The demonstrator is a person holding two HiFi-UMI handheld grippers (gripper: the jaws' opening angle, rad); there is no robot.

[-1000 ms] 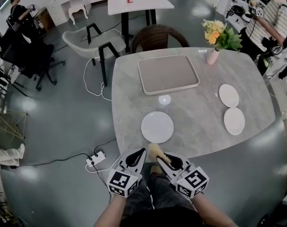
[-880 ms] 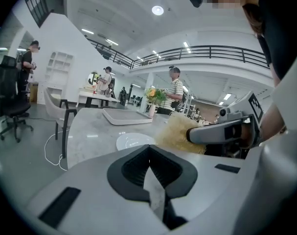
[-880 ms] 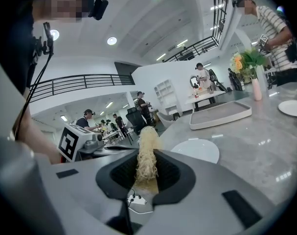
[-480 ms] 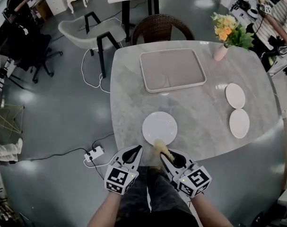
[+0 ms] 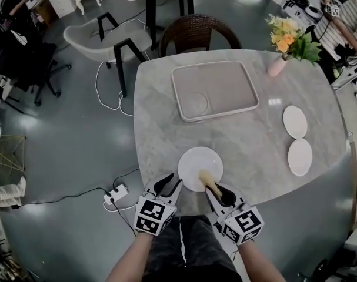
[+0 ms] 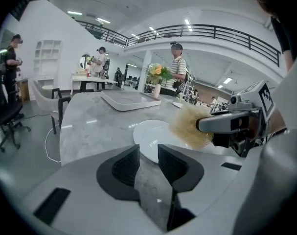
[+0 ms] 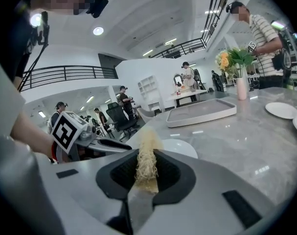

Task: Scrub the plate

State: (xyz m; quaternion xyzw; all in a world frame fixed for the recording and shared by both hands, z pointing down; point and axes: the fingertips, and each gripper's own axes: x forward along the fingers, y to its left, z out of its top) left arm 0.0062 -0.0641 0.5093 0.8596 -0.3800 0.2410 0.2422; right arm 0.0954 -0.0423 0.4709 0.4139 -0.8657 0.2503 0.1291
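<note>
Since earlier: scrubber (image 5: pixel 206 177) tip over plate (image 5: pixel 194 162) near rim, was short of it. Plate at tabletop (image 5: pixel 249 140) near edge. Right tongs (image 5: pixel 215 191) clamped on scrubber; left tongs (image 5: pixel 169 185) opening, nothing between. Advice: left steadies rim, right scrubs in small circles.

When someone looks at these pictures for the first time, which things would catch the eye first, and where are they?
First, the right claw is shut on a straw-coloured scrubber, whose tip lies over the near edge of the white plate at the front of the table. Beside it the left claw is opening, with nothing between its jaws. Farther back lie a large tray and, at the far right corner, yellow flowers.
</note>
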